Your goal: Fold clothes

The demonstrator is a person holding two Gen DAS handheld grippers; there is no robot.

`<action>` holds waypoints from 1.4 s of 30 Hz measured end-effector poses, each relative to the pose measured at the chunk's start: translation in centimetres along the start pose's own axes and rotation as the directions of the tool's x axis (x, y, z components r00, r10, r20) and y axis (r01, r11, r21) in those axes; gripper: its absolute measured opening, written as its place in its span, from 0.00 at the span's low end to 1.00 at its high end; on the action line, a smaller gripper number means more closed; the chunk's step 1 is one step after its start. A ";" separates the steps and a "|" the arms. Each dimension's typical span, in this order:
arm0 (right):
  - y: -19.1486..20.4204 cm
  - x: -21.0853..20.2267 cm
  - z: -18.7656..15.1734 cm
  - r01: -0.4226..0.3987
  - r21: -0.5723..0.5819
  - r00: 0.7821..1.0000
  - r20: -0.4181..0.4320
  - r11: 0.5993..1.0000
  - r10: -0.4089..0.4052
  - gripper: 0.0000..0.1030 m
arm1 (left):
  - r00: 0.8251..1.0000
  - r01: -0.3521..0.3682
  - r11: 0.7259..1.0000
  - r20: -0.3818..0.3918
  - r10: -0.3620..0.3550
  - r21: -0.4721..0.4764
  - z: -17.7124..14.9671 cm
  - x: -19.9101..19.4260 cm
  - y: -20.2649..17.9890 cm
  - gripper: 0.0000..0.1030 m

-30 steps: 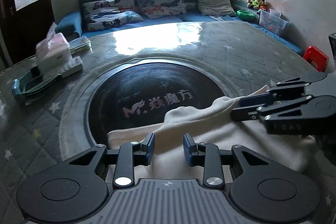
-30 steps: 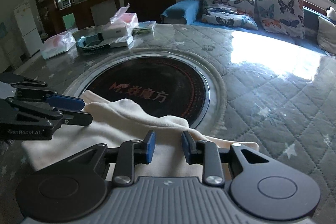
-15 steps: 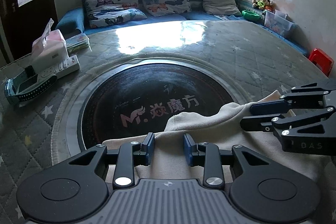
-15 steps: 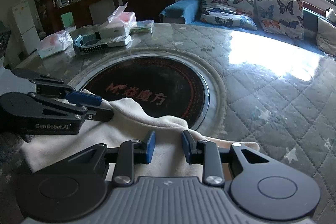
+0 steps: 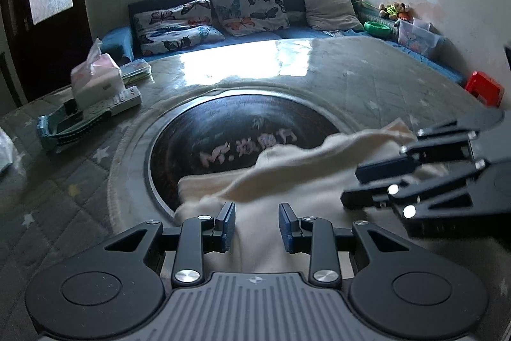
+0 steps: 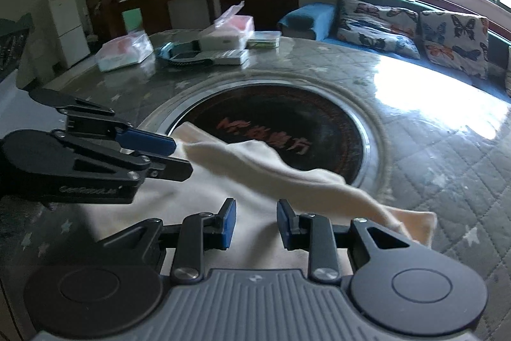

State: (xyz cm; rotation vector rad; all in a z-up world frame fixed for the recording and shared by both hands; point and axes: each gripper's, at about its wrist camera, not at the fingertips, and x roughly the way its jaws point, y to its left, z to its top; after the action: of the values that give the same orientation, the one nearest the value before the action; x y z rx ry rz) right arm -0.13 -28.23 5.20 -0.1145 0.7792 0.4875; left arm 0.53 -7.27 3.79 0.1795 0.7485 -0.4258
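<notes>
A cream garment (image 5: 287, 178) lies bunched on the near part of the round table, its far edge over the dark centre disc (image 5: 242, 130). It also shows in the right wrist view (image 6: 265, 178), with a raised fold running across it. My left gripper (image 5: 257, 227) is open above the garment's near part, nothing between its pads. My right gripper (image 6: 255, 224) is open above the cloth too. Each gripper shows in the other's view, the right one (image 5: 364, 184) on the right and the left one (image 6: 179, 157) on the left, both over the garment.
The table has a quilted grey cover (image 5: 383, 85). A tissue box (image 5: 95, 75), a remote (image 5: 124, 98) and a teal tray (image 5: 64, 123) sit at its far left. A plastic bag (image 6: 124, 51) lies beyond them. A sofa with butterfly pillows (image 5: 249, 8) lines the wall. A red stool (image 5: 484, 88) stands right.
Both grippers have risen and tilted over the garment and stay open. The cloth's fold has shifted and looks lifted and blurred across the middle.
</notes>
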 end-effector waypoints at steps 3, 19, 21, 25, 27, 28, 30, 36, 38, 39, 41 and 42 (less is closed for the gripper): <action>1.1 -0.3 -0.3 -0.014 -0.028 1.000 0.000 1.000 0.014 0.27 | 1.000 -0.023 0.999 0.019 0.023 0.027 -1.3 -1.2 -0.3 0.32; 6.2 -3.1 -3.1 -0.048 -0.193 0.998 0.021 0.980 0.053 0.27 | 0.998 -0.048 0.998 0.047 0.047 0.039 -4.8 -3.8 -0.5 0.32; 6.0 -3.8 -3.3 -0.041 -0.187 0.998 0.034 0.981 0.048 0.27 | 0.998 -0.045 0.999 0.048 0.044 0.024 -4.9 -3.9 -0.3 0.32; 4.1 -4.8 -4.1 0.001 -0.121 0.999 0.047 0.993 0.005 0.27 | 0.998 -0.032 0.999 0.045 0.032 -0.012 -5.2 -3.8 0.1 0.32; 2.8 -4.9 -4.5 0.019 -0.076 0.999 0.036 0.997 -0.017 0.27 | 0.999 -0.016 0.999 0.038 0.018 -0.048 -5.2 -3.7 0.5 0.32; 2.2 -4.9 -4.8 0.024 -0.055 0.999 0.028 0.998 -0.022 0.27 | 0.999 -0.011 0.998 0.035 0.013 -0.059 -5.2 -3.7 0.7 0.32; 1.2 -5.3 -4.9 0.031 -0.023 0.999 0.035 0.999 -0.031 0.27 | 1.000 -0.001 0.997 0.029 0.003 -0.080 -5.1 -3.7 0.9 0.32; -1.2 -5.4 -5.3 0.082 0.038 0.996 0.023 0.996 -0.083 0.27 | 1.000 0.000 0.996 0.024 0.002 -0.084 -5.3 -3.9 0.8 0.32; -1.4 -5.4 -5.3 0.084 0.040 0.996 0.019 0.996 -0.084 0.28 | 1.000 0.003 0.996 0.022 -0.001 -0.084 -5.2 -4.1 0.9 0.33; -1.6 -5.4 -5.3 0.085 0.041 0.996 0.017 0.996 -0.085 0.28 | 1.000 0.001 0.996 0.021 0.001 -0.088 -5.1 -4.2 1.0 0.34; -1.4 -5.5 -5.2 0.084 0.027 0.996 0.016 0.996 -0.084 0.28 | 1.000 -0.005 0.995 0.029 0.008 -0.098 -4.9 -4.6 1.2 0.40; -1.1 -5.6 -4.9 0.082 0.009 0.996 0.018 0.997 -0.082 0.28 | 0.999 -0.010 0.995 0.037 0.014 -0.102 -4.8 -4.8 1.4 0.42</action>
State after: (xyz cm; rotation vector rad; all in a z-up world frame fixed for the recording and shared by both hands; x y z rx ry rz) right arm -6.20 -32.69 5.55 -0.1339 0.7549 0.4070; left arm -5.00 -3.08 3.69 0.0805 0.7295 -0.3779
